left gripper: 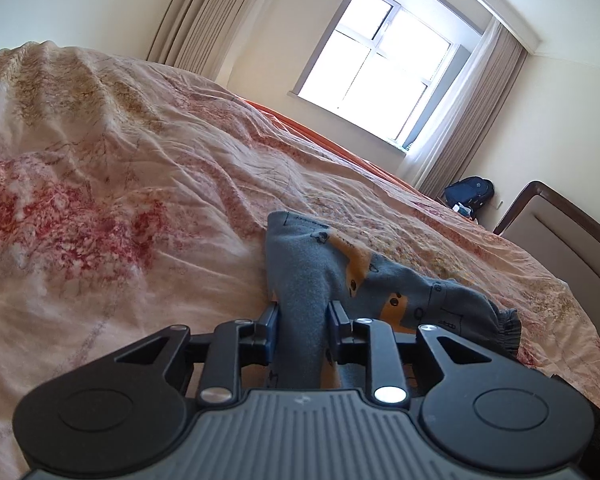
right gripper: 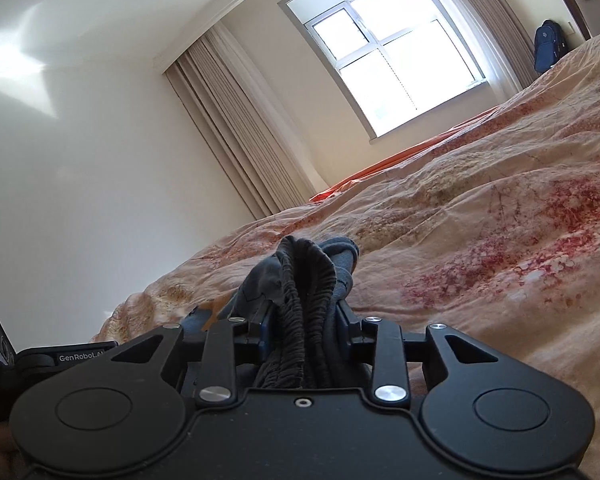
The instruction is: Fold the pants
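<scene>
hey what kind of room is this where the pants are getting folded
Most likely a home bedroom. The pants lie on a bed with a floral quilt and a padded headboard, and there is a curtained window.

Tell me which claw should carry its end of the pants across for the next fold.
Probably the left claw. It pinches a plain leg section of the pants, light to swing over. The right claw grips the bunched elastic waistband, bulkier and better kept as an anchor on the bedspread.
</scene>
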The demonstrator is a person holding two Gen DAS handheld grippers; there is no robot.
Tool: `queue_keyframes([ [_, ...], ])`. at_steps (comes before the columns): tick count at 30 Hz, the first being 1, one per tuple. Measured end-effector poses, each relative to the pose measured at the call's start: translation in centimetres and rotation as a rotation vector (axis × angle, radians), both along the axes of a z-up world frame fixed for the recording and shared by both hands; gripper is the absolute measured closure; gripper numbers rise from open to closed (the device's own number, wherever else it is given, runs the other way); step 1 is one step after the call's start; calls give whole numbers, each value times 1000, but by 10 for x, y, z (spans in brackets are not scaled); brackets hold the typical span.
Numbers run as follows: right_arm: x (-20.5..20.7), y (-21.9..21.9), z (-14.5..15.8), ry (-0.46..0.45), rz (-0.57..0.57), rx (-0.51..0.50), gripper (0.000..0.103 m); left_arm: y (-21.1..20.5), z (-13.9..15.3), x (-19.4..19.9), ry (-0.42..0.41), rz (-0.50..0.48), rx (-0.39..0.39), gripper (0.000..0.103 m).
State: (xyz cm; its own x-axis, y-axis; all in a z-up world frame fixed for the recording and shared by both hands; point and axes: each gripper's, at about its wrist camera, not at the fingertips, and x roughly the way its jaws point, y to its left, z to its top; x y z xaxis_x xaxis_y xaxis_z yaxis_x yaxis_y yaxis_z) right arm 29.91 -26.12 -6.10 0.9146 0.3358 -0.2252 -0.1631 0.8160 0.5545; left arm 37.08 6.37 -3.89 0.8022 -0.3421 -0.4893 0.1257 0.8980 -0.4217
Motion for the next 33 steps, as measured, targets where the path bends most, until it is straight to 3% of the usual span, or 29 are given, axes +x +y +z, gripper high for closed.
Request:
queue_keyframes([
  [7,-11,0,9,-7,-27,-37,39,-1,4,-6,-5,24,32,56],
  [9,-17,1,13,-11,-35,-54,23,-1,7,-10,-4,40,39,36],
  [11,-29,2,22,-26,-48,-84,14,1,11,-18,-3,60,35,23],
  [13,-46,3,32,-50,-64,-131,5,2,19,-29,-5,54,40,17],
  [18,-92,3,62,-129,-114,-223,1,-2,51,-69,-49,60,89,1],
  [26,-166,5,98,-223,-128,-307,0,-11,107,-155,-152,88,165,0],
  [33,-219,12,104,-247,-139,-340,0,-21,117,-223,-210,120,244,0],
])
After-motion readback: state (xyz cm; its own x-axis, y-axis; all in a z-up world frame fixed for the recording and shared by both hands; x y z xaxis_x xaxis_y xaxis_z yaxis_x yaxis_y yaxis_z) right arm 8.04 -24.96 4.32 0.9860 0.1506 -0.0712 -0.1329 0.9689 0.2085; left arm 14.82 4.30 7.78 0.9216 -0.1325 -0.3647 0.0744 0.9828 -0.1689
